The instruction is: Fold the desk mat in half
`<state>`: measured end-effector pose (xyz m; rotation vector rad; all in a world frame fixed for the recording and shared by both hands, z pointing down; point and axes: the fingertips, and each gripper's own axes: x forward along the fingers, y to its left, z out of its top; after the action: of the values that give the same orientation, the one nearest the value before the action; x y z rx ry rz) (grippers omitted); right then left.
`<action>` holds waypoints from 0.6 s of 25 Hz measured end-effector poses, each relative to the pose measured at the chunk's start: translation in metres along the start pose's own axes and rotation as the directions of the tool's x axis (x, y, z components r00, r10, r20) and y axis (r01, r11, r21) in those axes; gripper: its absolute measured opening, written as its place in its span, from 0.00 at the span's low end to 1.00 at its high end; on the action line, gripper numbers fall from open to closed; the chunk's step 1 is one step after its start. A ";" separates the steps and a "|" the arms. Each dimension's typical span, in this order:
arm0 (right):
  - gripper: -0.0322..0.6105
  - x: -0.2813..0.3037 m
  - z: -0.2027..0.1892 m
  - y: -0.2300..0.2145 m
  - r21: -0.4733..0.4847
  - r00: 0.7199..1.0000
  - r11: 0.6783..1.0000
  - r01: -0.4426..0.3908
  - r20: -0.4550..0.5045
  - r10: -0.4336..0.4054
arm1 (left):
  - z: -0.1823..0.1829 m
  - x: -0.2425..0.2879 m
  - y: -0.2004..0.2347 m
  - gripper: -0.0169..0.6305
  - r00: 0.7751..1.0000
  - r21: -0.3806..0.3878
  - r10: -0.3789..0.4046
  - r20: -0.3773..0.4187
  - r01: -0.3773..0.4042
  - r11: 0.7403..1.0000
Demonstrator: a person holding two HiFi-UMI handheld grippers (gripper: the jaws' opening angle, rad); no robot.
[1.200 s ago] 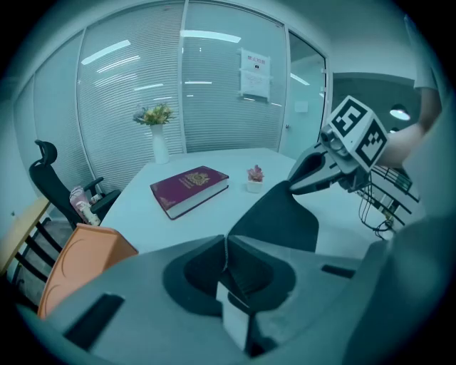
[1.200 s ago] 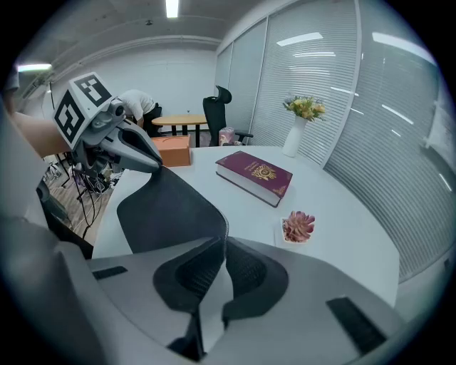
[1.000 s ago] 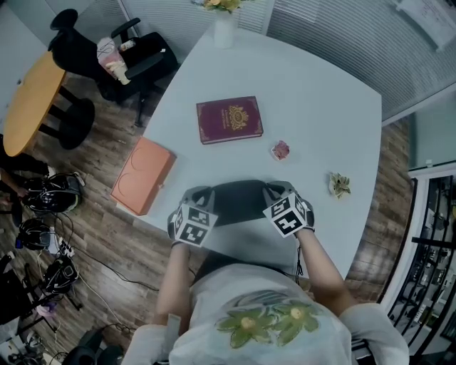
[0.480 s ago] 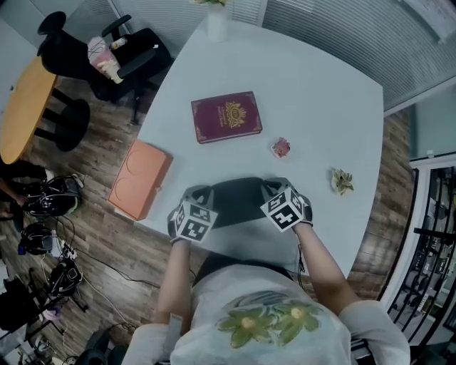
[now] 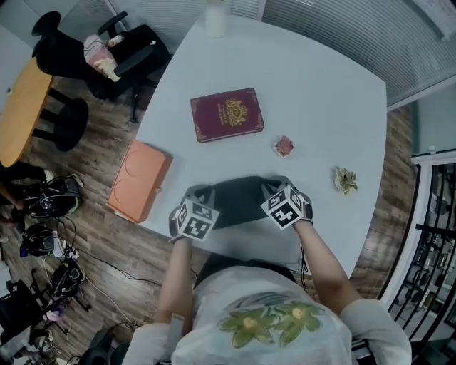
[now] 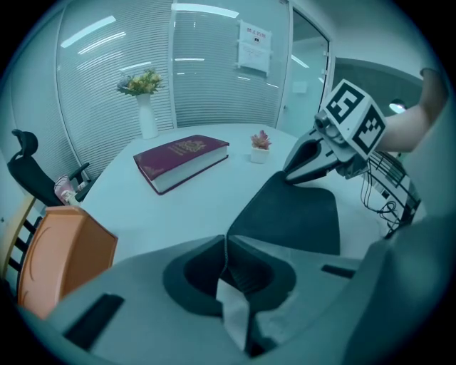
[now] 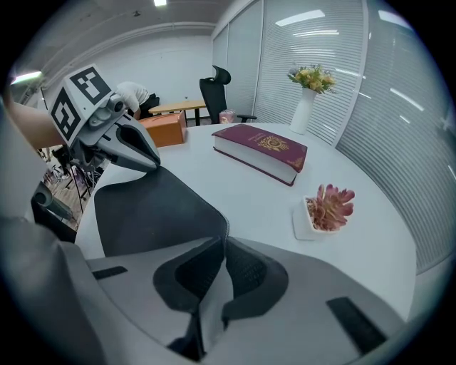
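Observation:
The dark grey desk mat [image 5: 239, 202] lies near the table's front edge, between my two grippers. My left gripper [image 5: 204, 195] is shut on the mat's left corner, and in the left gripper view the jaws [image 6: 226, 241] pinch that dark edge. My right gripper [image 5: 270, 189] is shut on the right corner, with its jaws [image 7: 224, 241] closed on the mat [image 7: 153, 210]. The mat [image 6: 292, 214] curves up from the table toward both grips. Each gripper view shows the other gripper across the mat: the right gripper [image 6: 291, 175] and the left gripper [image 7: 151, 164].
A maroon book [image 5: 226, 115] lies beyond the mat, and a small pink succulent in a white pot [image 5: 283, 147] is to its right. A yellowish ornament [image 5: 346, 180] sits at the right. An orange box [image 5: 139, 180] rests at the table's left edge, and a white vase [image 5: 216, 18] stands at the far side.
Both grippers have sunk a little toward the table, still holding the mat's corners. The head view has shifted slightly.

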<state>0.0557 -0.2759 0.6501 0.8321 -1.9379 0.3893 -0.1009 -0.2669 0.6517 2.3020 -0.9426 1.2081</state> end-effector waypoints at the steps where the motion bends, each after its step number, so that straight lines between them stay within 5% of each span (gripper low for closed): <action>1: 0.10 0.001 -0.001 0.000 0.000 1.000 1.000 -0.001 -0.004 0.001 | -0.001 0.001 0.000 0.05 1.000 0.001 -0.003 -0.004 0.003 1.000; 15: 0.10 0.017 -0.012 -0.002 0.069 0.999 0.998 -0.011 -0.037 0.014 | -0.011 0.024 0.001 0.05 0.999 0.013 -0.017 -0.044 0.017 1.000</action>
<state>0.0593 -0.2768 0.6706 0.8514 -1.9048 0.4784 -0.0984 -0.2700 0.6780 2.2793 -0.9004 1.2567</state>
